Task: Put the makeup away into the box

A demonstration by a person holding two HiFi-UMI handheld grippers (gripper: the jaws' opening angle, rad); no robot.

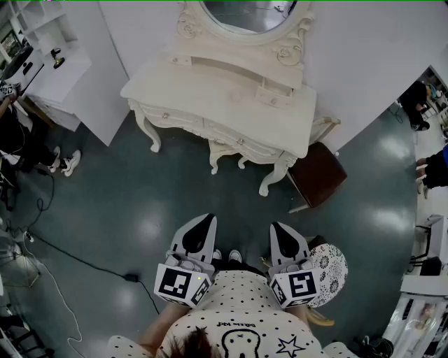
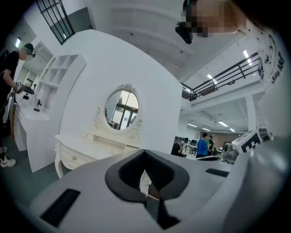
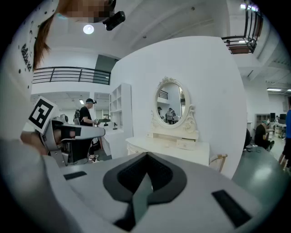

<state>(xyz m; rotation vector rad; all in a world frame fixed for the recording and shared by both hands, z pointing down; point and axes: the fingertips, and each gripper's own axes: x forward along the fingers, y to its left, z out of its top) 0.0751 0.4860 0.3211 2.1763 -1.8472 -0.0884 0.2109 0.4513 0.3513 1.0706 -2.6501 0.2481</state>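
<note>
No makeup and no box can be made out in any view. A white dressing table (image 1: 224, 94) with an oval mirror (image 1: 248, 14) stands across the floor, well ahead of both grippers. Its top carries a low drawer shelf (image 1: 280, 92). My left gripper (image 1: 206, 222) and right gripper (image 1: 278, 229) are held close to the person's body and point towards the table. Both are shut with nothing in them. The left gripper view shows its jaws (image 2: 146, 176) closed, with the table (image 2: 86, 145) beyond. In the right gripper view the jaws (image 3: 144, 178) meet too.
A brown stool (image 1: 318, 175) stands at the table's right end. A white shelf unit (image 1: 59, 70) is at the far left, with a person (image 1: 17, 143) beside it. Other people (image 1: 430, 168) stand at the right edge. A black cable (image 1: 77, 257) runs across the dark floor.
</note>
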